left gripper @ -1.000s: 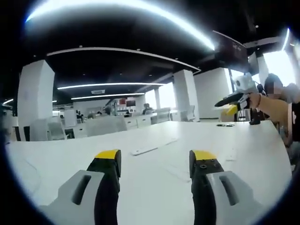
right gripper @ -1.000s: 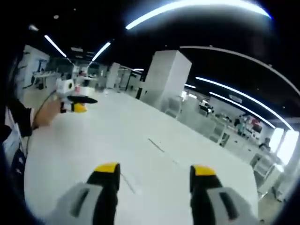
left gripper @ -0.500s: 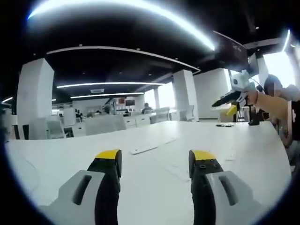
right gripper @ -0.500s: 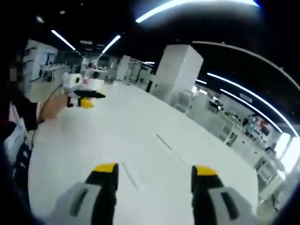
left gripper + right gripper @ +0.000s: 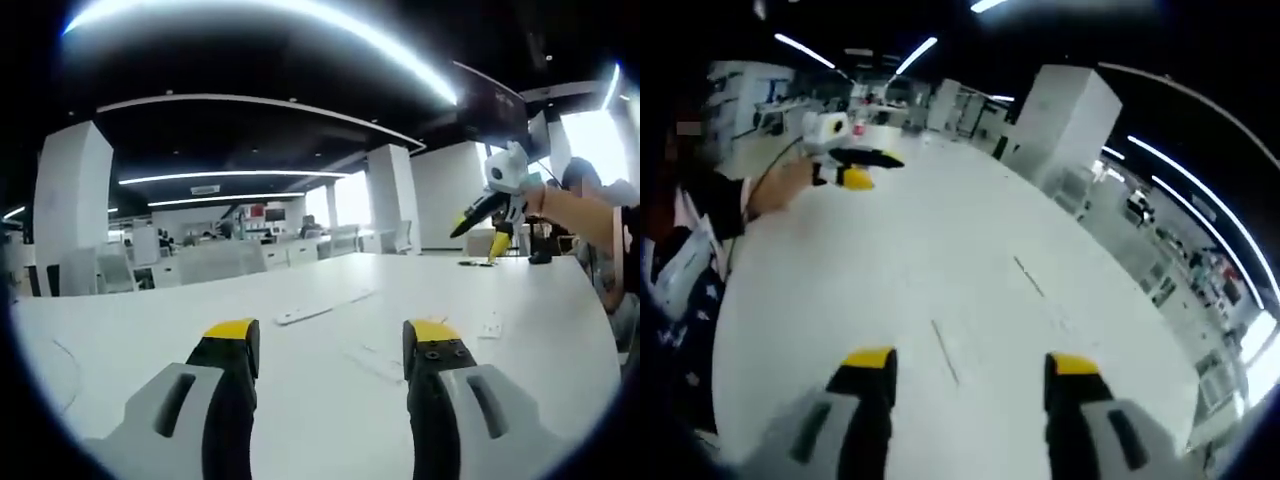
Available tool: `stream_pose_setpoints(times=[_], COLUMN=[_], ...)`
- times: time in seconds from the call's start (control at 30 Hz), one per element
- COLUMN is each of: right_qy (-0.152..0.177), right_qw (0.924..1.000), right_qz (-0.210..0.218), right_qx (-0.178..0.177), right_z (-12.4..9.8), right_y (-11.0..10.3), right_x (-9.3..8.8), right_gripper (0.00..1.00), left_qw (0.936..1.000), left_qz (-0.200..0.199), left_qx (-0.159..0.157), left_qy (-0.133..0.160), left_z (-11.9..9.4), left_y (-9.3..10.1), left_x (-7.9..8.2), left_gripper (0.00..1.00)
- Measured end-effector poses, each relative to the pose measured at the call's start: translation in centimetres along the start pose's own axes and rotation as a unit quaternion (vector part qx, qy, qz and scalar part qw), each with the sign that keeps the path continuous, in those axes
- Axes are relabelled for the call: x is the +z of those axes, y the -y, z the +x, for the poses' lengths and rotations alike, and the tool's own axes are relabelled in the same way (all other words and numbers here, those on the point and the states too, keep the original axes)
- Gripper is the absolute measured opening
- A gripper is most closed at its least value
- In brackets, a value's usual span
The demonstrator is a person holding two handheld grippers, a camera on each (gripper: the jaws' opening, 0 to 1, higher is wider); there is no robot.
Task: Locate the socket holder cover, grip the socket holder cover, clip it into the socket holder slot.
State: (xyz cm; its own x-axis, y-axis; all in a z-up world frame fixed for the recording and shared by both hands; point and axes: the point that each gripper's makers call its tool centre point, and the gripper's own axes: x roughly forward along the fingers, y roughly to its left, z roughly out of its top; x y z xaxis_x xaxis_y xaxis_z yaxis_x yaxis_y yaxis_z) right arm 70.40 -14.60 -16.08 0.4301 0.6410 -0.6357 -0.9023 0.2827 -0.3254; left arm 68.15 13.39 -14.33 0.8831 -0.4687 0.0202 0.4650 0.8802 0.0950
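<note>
We look low and level across the white table (image 5: 300, 390) from the left gripper view, steeply down on it (image 5: 890, 260) from the right gripper view, both sharing the long strip (image 5: 305, 315) (image 5: 1029, 277) toward 12 o'clock.

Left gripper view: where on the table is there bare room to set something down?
The table is bare between the left gripper and the long white strip, and leftward. It is busier toward the right edge: a small white piece, dark bits, and the right gripper hovering there.

No text, label or number can be read.
</note>
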Motion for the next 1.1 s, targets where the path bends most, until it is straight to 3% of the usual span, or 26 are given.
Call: stream_pose_setpoints(times=[0.57, 0.7, 0.8, 1.1], right_qy=[-0.069, -0.133, -0.153, -0.201], right_qw=[0.9945, 0.9858, 0.98, 0.9661], right_qz=[-0.038, -0.056, -0.065, -0.094], right_qx=[0.069, 0.086, 0.108, 0.132], right_z=[2.0, 2.7, 3.4, 4.7], right_y=[-2.5, -3.0, -4.2, -5.7], right_x=[-0.6, -1.8, -1.9, -2.5], right_gripper=[0.64, 0.64, 0.65, 0.66], left_qw=[0.9999, 0.9999, 0.9998, 0.9998], left_qz=[0.0, 0.001, 0.003, 0.0], left_qx=[-0.007, -0.009, -0.007, -0.017], left_qy=[-0.01, -0.014, -0.016, -0.01], left_z=[0.1, 0.2, 0.2, 0.1], left_y=[0.2, 0.3, 0.2, 0.7], left_x=[-0.7, -0.8, -0.9, -0.3], left_gripper=[0.58, 0.58, 0.58, 0.58])
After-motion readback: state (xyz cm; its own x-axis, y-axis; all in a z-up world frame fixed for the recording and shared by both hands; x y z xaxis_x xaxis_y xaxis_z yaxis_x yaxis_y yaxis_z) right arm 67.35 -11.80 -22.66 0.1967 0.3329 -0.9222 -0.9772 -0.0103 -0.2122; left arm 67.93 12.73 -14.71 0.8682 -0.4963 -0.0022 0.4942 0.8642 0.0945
